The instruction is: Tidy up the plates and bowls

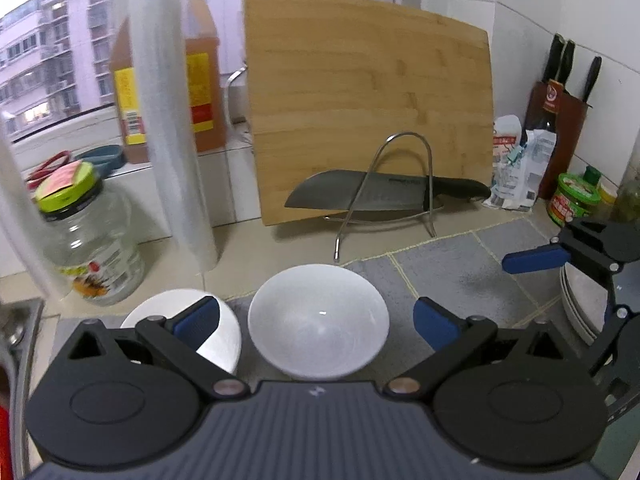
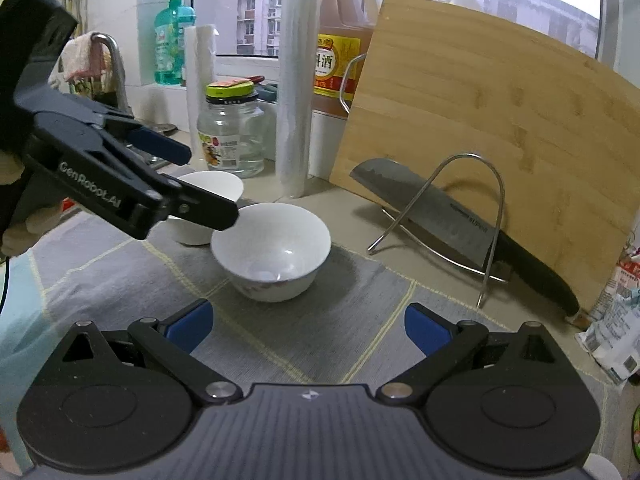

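Left tool (image 1: 316, 322) is spread wide open with the white bowl (image 1: 318, 325) sitting right between its fingers on the grey mat (image 1: 460, 276), not gripped. A second bowl (image 1: 224, 332) sits just left of it. Right tool (image 2: 308, 330) is open too, empty, with the bowl ahead of it. Plates (image 1: 580, 304) are stacked off right.

On the bench (image 2: 340, 196) we find a mat (image 2: 320, 320) carrying two bowls: the near bowl (image 2: 272, 252) sits just right of the far bowl (image 2: 208, 200). Behind them stand a jar (image 2: 232, 132) and a wrap roll (image 2: 296, 88). To the right, a knife (image 2: 440, 216) rests on a wire rack (image 2: 472, 208), before a leaning cutting board (image 2: 500, 128).
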Demonstrator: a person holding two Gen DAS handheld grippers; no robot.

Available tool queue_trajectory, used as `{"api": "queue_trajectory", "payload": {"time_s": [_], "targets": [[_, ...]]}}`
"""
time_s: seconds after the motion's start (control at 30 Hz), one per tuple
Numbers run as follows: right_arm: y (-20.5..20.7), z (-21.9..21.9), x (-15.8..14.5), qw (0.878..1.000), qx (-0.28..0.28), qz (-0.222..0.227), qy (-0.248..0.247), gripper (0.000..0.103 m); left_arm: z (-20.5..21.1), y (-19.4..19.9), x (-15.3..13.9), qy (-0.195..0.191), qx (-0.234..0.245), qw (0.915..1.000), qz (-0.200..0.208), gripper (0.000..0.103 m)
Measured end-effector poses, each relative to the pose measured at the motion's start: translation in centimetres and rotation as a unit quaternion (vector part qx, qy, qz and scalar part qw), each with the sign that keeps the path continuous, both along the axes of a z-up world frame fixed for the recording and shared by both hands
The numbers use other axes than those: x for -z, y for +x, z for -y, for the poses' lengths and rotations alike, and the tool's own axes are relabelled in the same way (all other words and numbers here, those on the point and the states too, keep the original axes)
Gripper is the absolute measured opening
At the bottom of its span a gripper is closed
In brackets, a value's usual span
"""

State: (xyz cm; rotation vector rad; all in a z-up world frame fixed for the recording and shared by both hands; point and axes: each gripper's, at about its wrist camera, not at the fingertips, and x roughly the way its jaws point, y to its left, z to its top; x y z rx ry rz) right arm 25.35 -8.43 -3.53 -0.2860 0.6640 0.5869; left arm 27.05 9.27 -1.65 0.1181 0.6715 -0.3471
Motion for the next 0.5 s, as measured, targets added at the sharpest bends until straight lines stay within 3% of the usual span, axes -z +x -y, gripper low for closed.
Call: {"api": "queue_trajectory", "payload": {"time_s": [0.5], "targets": [[2.8,-3.5,2.2,0.998,-0.065,-0.013,-0.023,0.102,0.1,6.5,3.1,-0.016,0.046,0.9965,-0.067,0.102]]}}
